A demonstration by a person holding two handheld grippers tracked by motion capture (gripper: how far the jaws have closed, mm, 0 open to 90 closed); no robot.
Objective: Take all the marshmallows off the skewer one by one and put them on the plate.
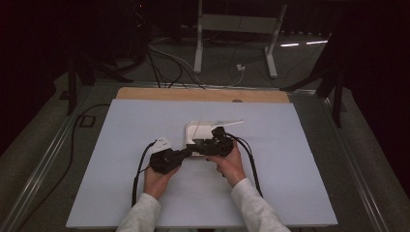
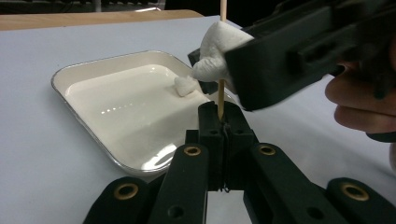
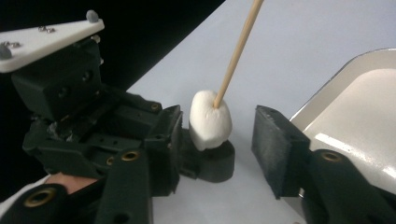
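Tray (image 2: 93, 121) first: a shallow white enamel one with rounded corners and a thin grey rim, lying on the pale worktop (image 1: 121, 193). Its glossy floor is bare except for one small white marshmallow piece (image 2: 185, 86), which sits against the far inner edge, close to the corner nearest both tools.

Just outside that corner of the tray, a thin wooden skewer (image 2: 221, 100) stands nearly upright. The left tool (image 2: 224, 122) has its two black jaws pressed together on the lower end of the stick, gripping it. A whole marshmallow (image 3: 210, 119) is threaded on the skewer above those jaws; in the right gripper view the stick enters its top and leans away up and to the right, and the marshmallow's underside rests on the tip of the left tool.

The right tool (image 3: 219, 154) has its jaws spread apart, one on either side of the marshmallow; the near jaw is just beside it, the other stands clear toward the tray rim.

From the high view, both forearms in light sleeves reach in from the near edge of the worktop, the left hand (image 1: 157, 181) and right hand (image 1: 231, 164) close together at the tray's near side, tools angled inward toward each other.
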